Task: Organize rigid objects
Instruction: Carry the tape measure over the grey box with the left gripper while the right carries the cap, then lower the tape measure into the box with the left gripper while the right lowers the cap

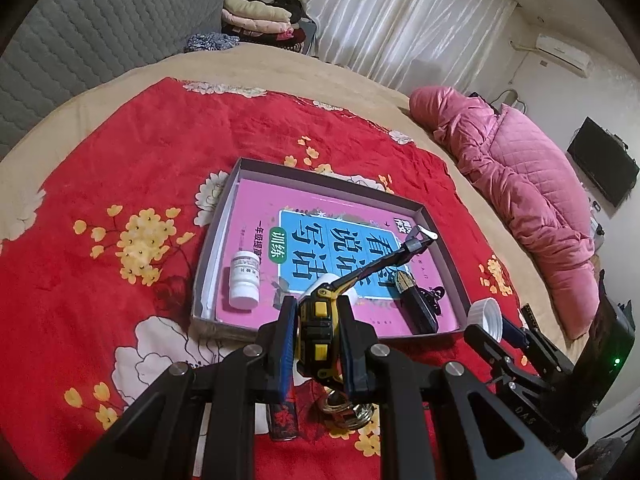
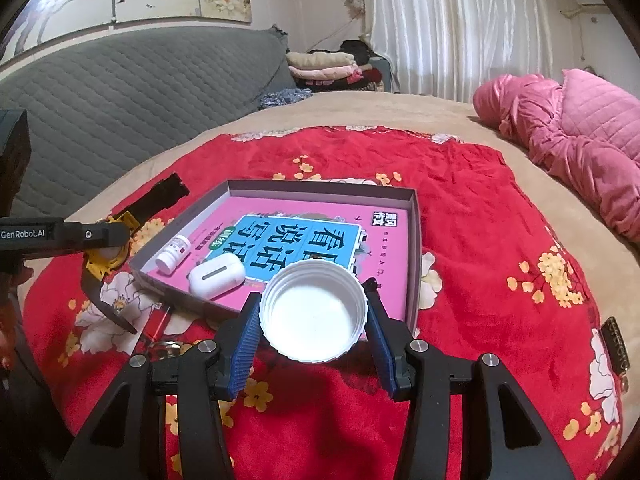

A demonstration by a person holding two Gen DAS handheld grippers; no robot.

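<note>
My left gripper (image 1: 316, 320) is shut on a yellow-and-black watch (image 1: 318, 330), its strap reaching over the shallow box (image 1: 424, 210); the watch also shows in the right wrist view (image 2: 106, 256). My right gripper (image 2: 314, 322) is shut on a white ribbed lid (image 2: 314, 312), held at the box's near edge (image 2: 414, 216); the lid shows in the left wrist view (image 1: 486, 316). In the box lie a pink book (image 2: 320, 240), a small white bottle (image 1: 245, 278) (image 2: 173, 255), a white earbud case (image 2: 217, 274) and a black key fob (image 1: 420, 308).
The box sits on a red floral blanket (image 1: 100, 200) on a bed. A red lighter (image 1: 283, 420) and a metal key ring (image 1: 348, 412) lie below my left gripper. A pink quilted jacket (image 1: 512, 168) lies at the right. A grey headboard (image 2: 120, 92) stands behind.
</note>
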